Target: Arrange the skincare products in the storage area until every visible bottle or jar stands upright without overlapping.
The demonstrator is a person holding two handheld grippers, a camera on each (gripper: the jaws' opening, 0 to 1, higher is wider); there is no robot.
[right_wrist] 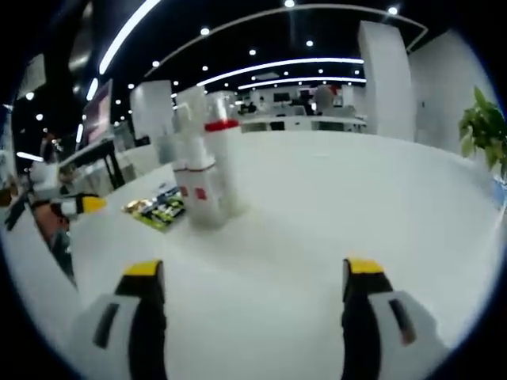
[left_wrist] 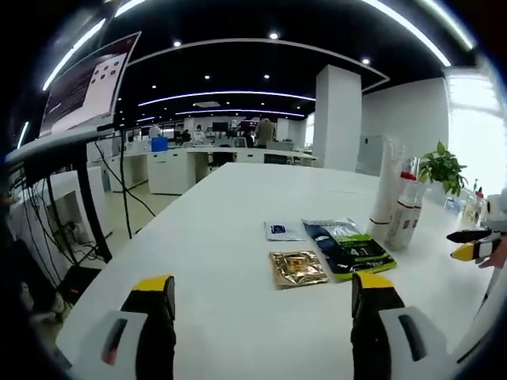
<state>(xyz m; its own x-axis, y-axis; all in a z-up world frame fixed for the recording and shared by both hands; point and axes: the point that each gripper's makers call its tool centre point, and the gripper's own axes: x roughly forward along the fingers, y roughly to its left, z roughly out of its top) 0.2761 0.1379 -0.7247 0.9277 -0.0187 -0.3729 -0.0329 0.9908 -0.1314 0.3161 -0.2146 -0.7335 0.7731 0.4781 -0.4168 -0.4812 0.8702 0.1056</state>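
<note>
Standing upright on the white table (left_wrist: 222,237), blurred bottles (right_wrist: 207,170) have unreadable labels; sachets (left_wrist: 297,267) lie nearby. Left gripper (left_wrist: 265,313) and right gripper (right_wrist: 255,305) gape wide, empty.

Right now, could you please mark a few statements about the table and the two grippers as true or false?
1. Both grippers, left gripper and right gripper, are open and hold nothing. True.
2. The gold sachet stands upright. False: it lies flat on the white table.
3. The white bottles stand upright. True.
4. The potted plant sits between the sachets. False: it is behind the bottles, near the table's far edge.
5. The green-and-black packet lies beside the gold sachet. True.
</note>
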